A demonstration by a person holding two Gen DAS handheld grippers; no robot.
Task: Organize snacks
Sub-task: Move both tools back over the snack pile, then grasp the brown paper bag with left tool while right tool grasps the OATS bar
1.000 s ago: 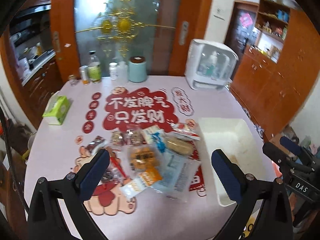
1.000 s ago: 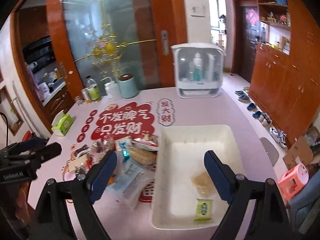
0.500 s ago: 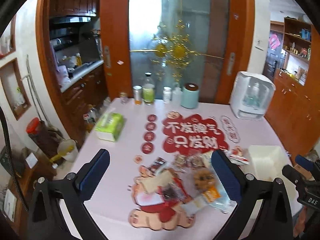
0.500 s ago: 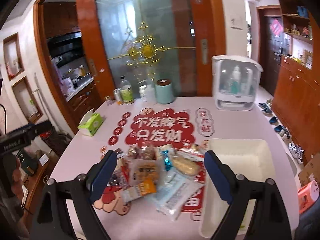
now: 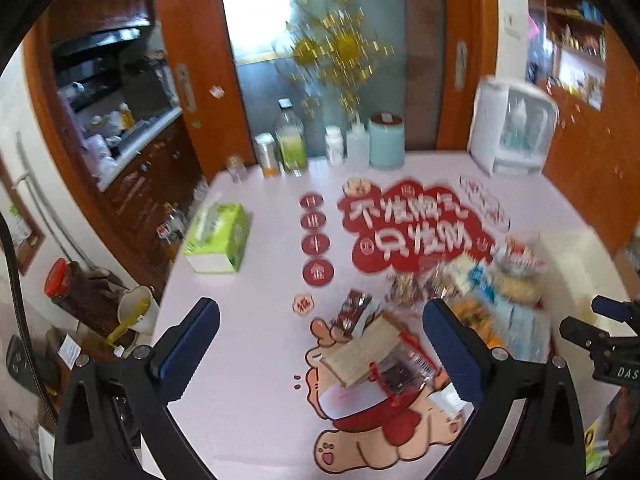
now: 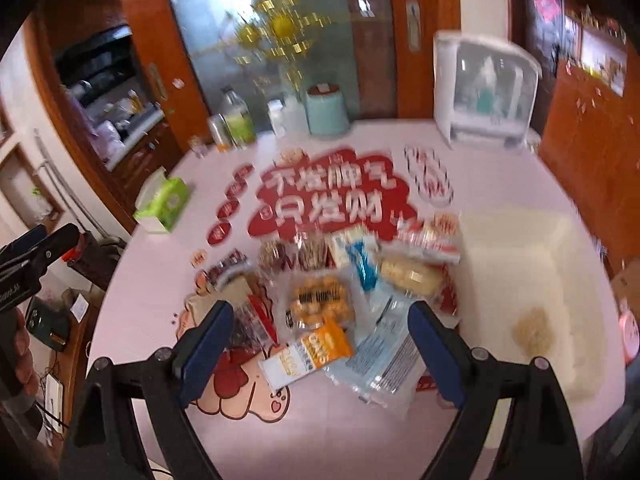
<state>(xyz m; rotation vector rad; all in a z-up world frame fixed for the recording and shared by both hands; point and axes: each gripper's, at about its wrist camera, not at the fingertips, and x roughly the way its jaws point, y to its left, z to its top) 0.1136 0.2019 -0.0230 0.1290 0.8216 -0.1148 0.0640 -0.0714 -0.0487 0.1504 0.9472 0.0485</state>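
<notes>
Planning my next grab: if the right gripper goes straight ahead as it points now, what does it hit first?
Probably the orange snack packet at the near edge of the snack pile, midway between the open right gripper fingers; blur leaves depth uncertain.

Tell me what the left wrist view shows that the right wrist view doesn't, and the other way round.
Only the left wrist view: the red-lidded jar and the white jug on the floor left of the table, plus the right gripper's body at its right edge.

Only the right wrist view: the inside of the white bin with a beige snack lying in it, and the orange packet in full.

Both: the snack pile, the green tissue box, the red lettering decal, the bottles by the door, and open, empty jaws.
</notes>
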